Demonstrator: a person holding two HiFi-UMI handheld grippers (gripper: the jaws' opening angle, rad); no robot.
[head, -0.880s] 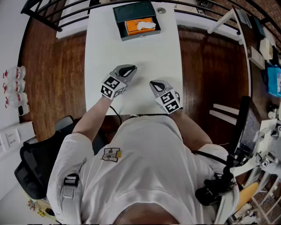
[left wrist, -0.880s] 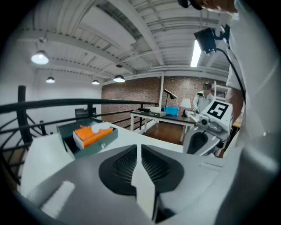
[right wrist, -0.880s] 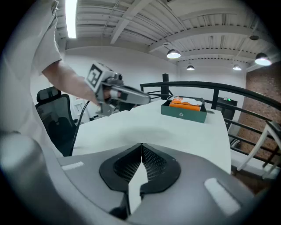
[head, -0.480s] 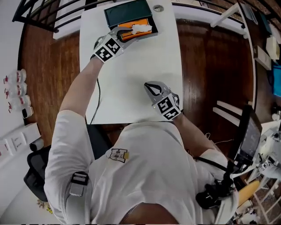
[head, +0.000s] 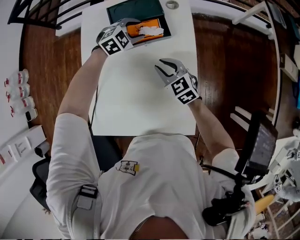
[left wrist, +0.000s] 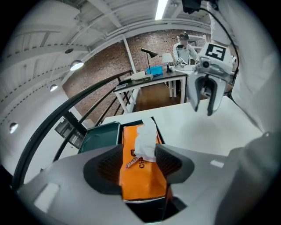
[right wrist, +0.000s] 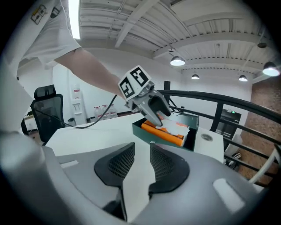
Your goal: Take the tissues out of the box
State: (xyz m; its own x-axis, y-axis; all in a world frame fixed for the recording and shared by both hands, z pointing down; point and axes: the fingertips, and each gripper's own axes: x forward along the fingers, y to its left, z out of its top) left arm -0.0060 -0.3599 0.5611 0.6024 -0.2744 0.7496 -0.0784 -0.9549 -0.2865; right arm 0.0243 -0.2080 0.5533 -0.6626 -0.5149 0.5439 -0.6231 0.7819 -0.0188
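A dark green box (head: 136, 9) stands open at the far end of the white table (head: 136, 98). In it lies an orange tissue pack (head: 150, 22) with a white tissue (head: 152, 31) sticking out of its top. My left gripper (head: 132, 24) hovers over the pack's left end. In the left gripper view the gripper (left wrist: 138, 158) is open, with the pack (left wrist: 142, 184) and tissue (left wrist: 147, 140) showing between its jaws, untouched. My right gripper (head: 164, 68) is over the middle of the table, short of the box. Its jaws (right wrist: 142, 151) stand slightly open with nothing between them.
A round metal grommet (head: 172, 4) sits in the table's far right corner. A black railing (head: 47, 14) runs beyond the table. Wooden floor lies on both sides. Bottles (head: 16, 89) stand at the left and a black chair (head: 42, 187) behind me.
My left gripper has travelled from the near part of the table up to the box and now sits over the pack. The right gripper has moved forward toward the table's middle.
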